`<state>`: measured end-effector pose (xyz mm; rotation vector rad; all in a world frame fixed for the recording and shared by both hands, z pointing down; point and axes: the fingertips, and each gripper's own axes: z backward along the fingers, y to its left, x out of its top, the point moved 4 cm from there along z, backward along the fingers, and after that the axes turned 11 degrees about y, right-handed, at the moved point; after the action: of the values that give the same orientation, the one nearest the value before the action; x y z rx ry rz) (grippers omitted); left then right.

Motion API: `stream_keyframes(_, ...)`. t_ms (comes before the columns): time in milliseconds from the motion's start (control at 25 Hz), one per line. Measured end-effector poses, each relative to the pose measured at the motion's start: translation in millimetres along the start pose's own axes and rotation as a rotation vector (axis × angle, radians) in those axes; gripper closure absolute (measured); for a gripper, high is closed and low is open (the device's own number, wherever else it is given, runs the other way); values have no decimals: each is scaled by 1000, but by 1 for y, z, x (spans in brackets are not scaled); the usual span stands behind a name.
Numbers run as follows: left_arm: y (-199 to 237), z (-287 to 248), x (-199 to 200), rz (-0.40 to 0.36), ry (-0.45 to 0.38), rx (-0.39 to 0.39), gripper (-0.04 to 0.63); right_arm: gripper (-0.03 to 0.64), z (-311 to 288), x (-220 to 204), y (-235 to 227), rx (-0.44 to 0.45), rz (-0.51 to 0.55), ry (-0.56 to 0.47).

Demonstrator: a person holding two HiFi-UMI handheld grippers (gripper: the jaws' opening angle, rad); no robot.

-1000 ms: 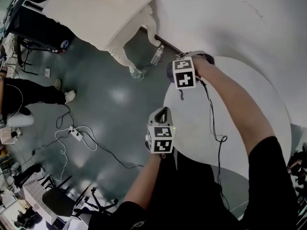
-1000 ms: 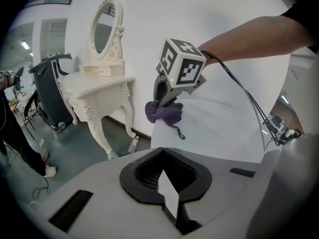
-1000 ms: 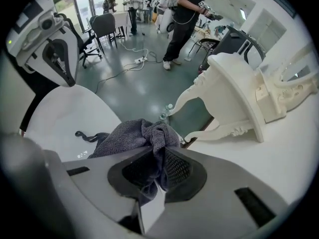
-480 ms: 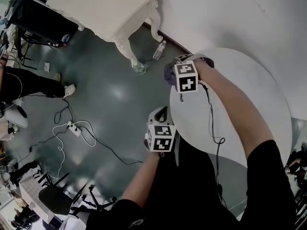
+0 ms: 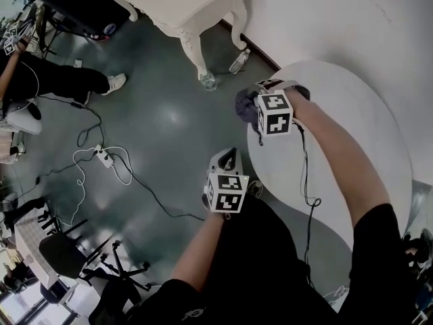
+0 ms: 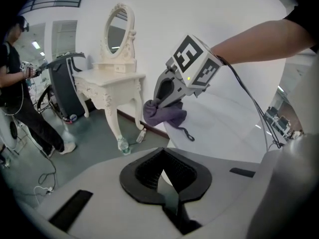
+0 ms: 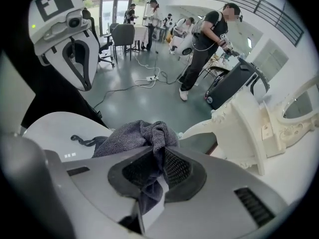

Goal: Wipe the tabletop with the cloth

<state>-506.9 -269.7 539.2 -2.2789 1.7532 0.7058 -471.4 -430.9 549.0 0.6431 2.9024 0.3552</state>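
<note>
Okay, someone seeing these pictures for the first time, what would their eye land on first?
First, the crumpled purple-grey terry cloth pinched in the right gripper, at the rim of the round white tabletop. Next, the left gripper, shut and empty, held beside the table's near edge. Against the far wall stands an ornate cream dressing table with an oval mirror.

left gripper (image 5: 229,158): jaws together, empty | right gripper (image 6: 158,99): jaws clamped on cloth (image 6: 167,116)
</note>
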Motion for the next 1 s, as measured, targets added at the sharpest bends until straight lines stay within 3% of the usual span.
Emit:
stream_keyframes(320, 1, 12, -12, -54, -33, 54, 588, 569, 10, 10, 37, -5, -18, -80)
stream_keyframes(520, 8, 12, 15, -205, -45, 64, 586, 569, 14, 13, 41, -17, -25, -84)
stream_keyframes(560, 11, 9, 22, -238, -39, 61, 567, 569, 13, 14, 42, -15, -15, -82)
stream_keyframes(640, 16, 1, 40, -302, -29, 38, 455, 569, 13, 16, 42, -7, 9, -80)
stream_keyframes(760, 21, -14, 70, -394, -22, 0, 395, 569, 13, 15, 41, 5, 30, -92)
stream_keyframes(1000, 18, -44, 94, -512, 53, -63, 365, 569, 14, 11, 38, 29, 20, -150)
